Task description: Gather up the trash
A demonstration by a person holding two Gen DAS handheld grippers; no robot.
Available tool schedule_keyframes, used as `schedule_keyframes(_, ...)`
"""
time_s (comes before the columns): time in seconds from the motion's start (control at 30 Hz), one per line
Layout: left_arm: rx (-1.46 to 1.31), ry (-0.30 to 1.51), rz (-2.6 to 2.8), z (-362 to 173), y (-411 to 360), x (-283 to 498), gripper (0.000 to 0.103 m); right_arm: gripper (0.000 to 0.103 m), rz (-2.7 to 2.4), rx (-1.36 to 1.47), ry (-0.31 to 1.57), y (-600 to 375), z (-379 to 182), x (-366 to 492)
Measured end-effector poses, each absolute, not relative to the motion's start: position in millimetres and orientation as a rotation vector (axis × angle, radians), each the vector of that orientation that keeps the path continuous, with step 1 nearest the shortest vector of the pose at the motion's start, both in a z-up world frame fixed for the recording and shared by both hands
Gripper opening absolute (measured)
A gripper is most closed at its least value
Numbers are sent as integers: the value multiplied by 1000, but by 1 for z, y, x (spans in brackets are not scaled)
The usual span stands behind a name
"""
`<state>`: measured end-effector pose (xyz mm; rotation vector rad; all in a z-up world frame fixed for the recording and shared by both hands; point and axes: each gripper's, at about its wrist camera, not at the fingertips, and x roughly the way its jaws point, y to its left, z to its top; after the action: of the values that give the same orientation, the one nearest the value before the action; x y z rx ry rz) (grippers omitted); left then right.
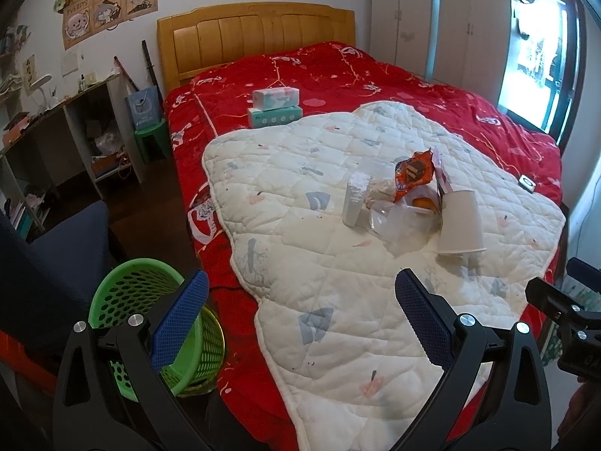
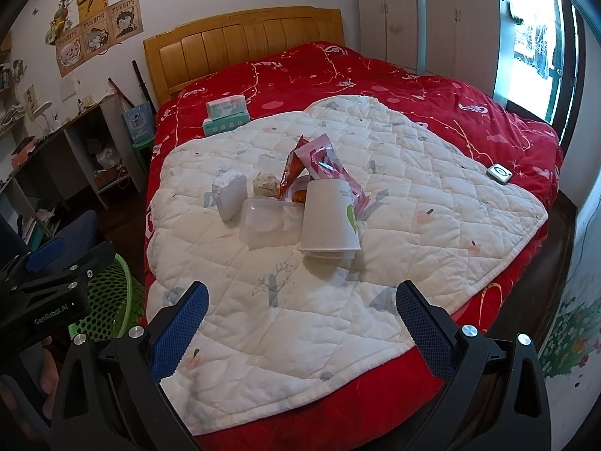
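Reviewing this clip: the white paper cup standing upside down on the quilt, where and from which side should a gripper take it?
Probably across the side wall of the paper cup, about mid-height, coming from the near bed edge. It stands rim-down, base up, so the rim cannot be pinched. The red wrapper crowds its back and the clear plastic container its left. The right gripper is open and faces it.

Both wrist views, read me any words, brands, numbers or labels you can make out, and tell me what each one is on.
"GenRobot.AI": white print on the black body of the left gripper.
Wall posters: a short banner word on each, too stylised to read.
Tissue packs: print too small.
Orange snack wrapper: logo blurred.
Paper cup: green mark, text unreadable.
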<state>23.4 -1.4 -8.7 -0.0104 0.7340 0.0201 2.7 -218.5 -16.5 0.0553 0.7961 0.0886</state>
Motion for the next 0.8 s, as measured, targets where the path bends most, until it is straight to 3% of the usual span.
schedule_keyframes(0.8, 21, 773, -25, -17, -7, 80, 98, 97, 99, 18, 815, -230, -19, 58)
